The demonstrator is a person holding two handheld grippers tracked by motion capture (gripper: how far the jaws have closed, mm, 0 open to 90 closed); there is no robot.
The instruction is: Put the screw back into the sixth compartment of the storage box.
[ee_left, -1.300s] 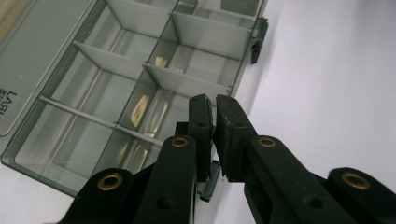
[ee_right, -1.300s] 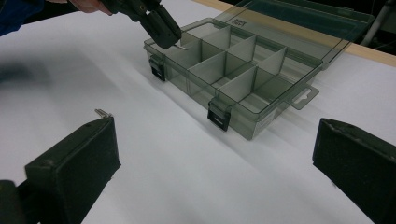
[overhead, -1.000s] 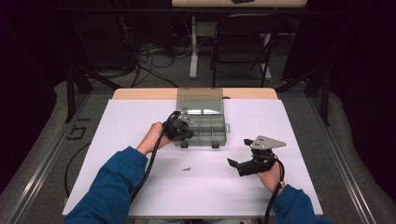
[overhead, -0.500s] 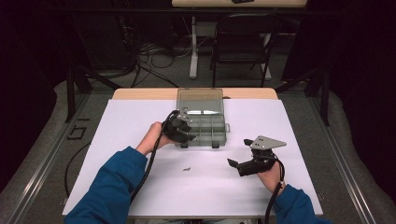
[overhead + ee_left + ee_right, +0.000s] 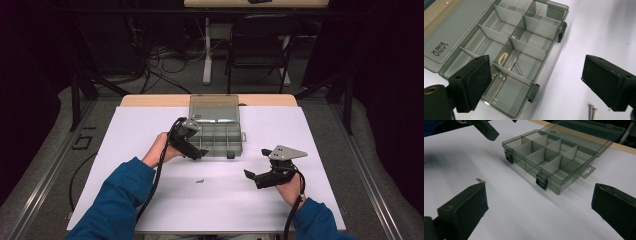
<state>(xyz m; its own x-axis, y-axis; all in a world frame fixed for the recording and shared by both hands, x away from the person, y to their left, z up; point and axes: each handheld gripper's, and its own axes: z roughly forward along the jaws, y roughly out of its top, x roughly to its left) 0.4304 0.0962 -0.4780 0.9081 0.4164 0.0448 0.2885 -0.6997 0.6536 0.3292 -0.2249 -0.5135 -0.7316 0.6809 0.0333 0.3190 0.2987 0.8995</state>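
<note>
A smoky clear compartment box (image 5: 222, 136) stands with its lid (image 5: 214, 107) laid open at the back middle of the table. My left gripper (image 5: 199, 153) hovers at the box's front left corner, open and holding nothing. In the left gripper view its jaws (image 5: 536, 67) stand wide apart over the box (image 5: 524, 40). One compartment there holds a screw (image 5: 517, 68) and a brass hook (image 5: 503, 59). My right gripper (image 5: 251, 175) rests open to the right, near the table surface. A small screw (image 5: 200, 181) lies between the two hands.
White paper (image 5: 130, 135) covers the table. Two screws (image 5: 592, 111) lie on the paper by the left gripper's right jaw. A screw (image 5: 480, 180) sits just beyond the right gripper's left jaw. A chair (image 5: 260, 45) and cables stand beyond the far edge.
The left gripper has edged slightly toward the person at the box's front left corner. The right gripper has stayed put.
</note>
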